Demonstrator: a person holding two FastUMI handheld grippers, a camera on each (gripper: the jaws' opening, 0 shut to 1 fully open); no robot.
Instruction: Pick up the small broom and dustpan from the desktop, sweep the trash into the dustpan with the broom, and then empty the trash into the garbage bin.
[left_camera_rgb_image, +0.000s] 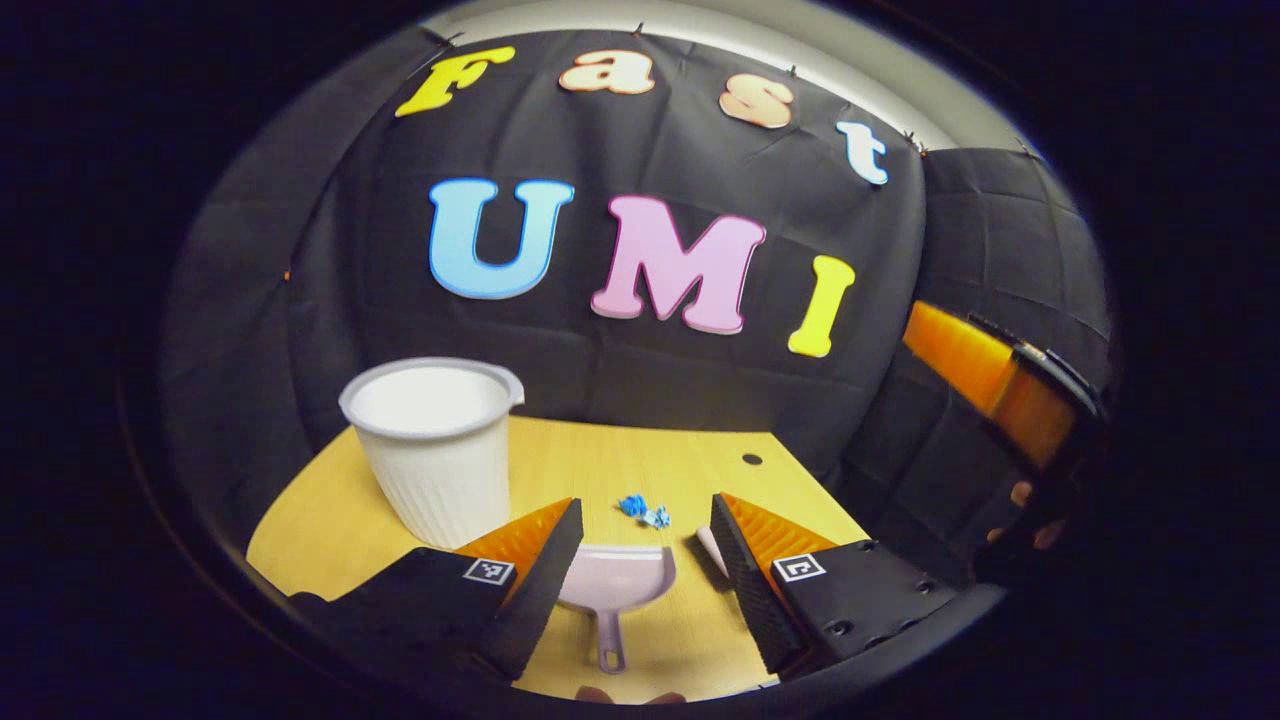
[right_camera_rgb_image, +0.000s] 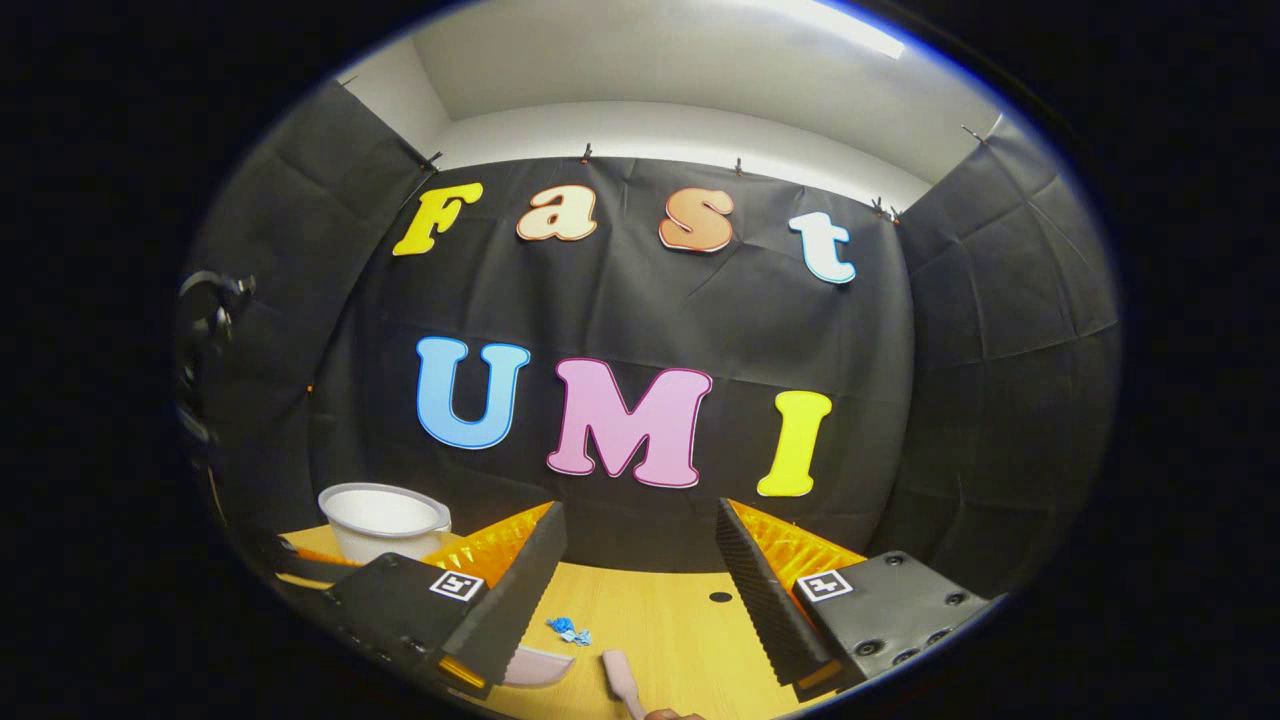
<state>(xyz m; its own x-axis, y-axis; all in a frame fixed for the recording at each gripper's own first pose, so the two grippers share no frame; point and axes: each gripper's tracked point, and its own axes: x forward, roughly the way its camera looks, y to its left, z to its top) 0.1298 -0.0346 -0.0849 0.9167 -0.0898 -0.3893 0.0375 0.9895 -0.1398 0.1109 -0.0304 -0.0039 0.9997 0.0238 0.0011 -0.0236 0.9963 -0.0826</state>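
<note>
In the left gripper view, a white ribbed garbage bin (left_camera_rgb_image: 438, 450) stands on the left part of the wooden desktop (left_camera_rgb_image: 640, 465), and small blue trash (left_camera_rgb_image: 645, 512) lies near the middle, just beyond the mouth of the pale dustpan (left_camera_rgb_image: 618, 585). The dustpan lies flat with its handle toward the near edge. A small dark hole (left_camera_rgb_image: 752, 459) is in the desktop farther back on the right, and black cloth closes the booth behind. The left gripper (left_camera_rgb_image: 645, 560) hovers above the dustpan with its jaws wide apart and holds nothing. At the far right the other gripper (left_camera_rgb_image: 1010, 385) is raised in the air, with fingers of a hand (left_camera_rgb_image: 1025, 510) below it. In the right gripper view, the bin (right_camera_rgb_image: 385, 520) is at the far left, the trash (right_camera_rgb_image: 570, 630) lies in front of the dustpan (right_camera_rgb_image: 535, 665), and the pale broom (right_camera_rgb_image: 622, 680) lies just right of it. The right gripper (right_camera_rgb_image: 640, 590) is high over the desktop (right_camera_rgb_image: 670, 620), wide open and empty.
</note>
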